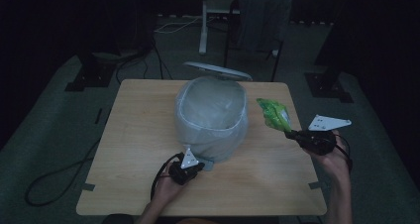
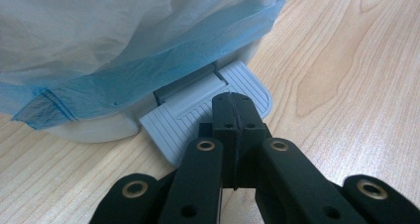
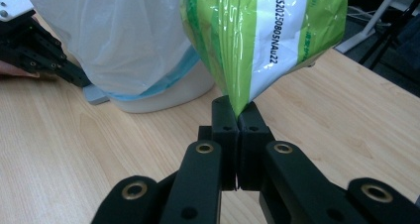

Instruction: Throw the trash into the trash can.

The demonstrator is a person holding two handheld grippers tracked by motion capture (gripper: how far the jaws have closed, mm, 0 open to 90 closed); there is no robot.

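The room is dark, with a grey floor (image 1: pixel 49 135) carrying loose black cables (image 1: pixel 59 177) and stand bases around a light wooden table (image 1: pixel 138 149). A chair (image 1: pixel 260 21) stands beyond the table's far edge. The left gripper (image 2: pixel 232 102) has its jaws closed together with nothing between them, the tips resting on the ribbed grey pedal (image 2: pixel 198 110) of the pedal bin (image 1: pixel 212 116), whose translucent liner (image 2: pixel 124 35) rises directly ahead. The right gripper (image 3: pixel 238 110) is clamped on the lower corner of a green snack packet (image 3: pixel 257 30), which stands up from the jaws above the tabletop, just beside the bin.
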